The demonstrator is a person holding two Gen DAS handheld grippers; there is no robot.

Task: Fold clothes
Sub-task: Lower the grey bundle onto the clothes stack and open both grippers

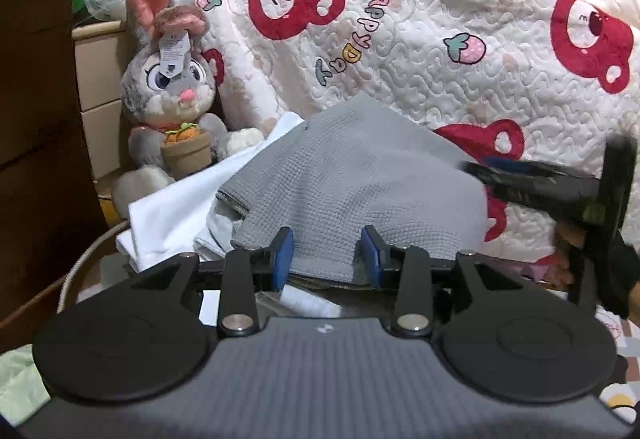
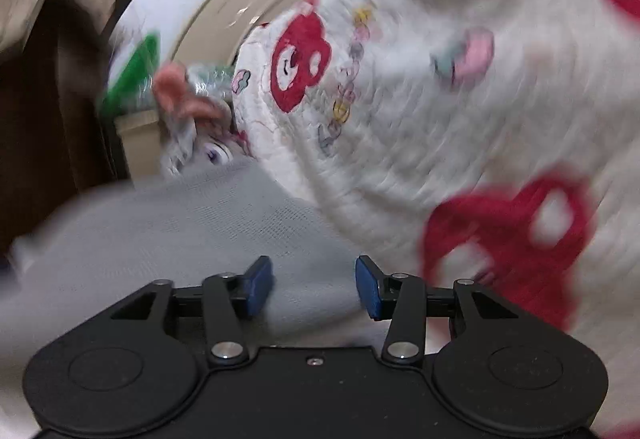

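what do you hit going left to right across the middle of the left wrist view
plush rabbit → white cloth → grey waffle-weave cloth → right gripper, coming in from the right edge, with the bear-print quilt behind.

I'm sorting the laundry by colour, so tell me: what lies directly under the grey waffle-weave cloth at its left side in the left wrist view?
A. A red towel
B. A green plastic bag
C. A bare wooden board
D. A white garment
D: a white garment sticks out from beneath the left edge of the grey cloth, between it and the plush rabbit.
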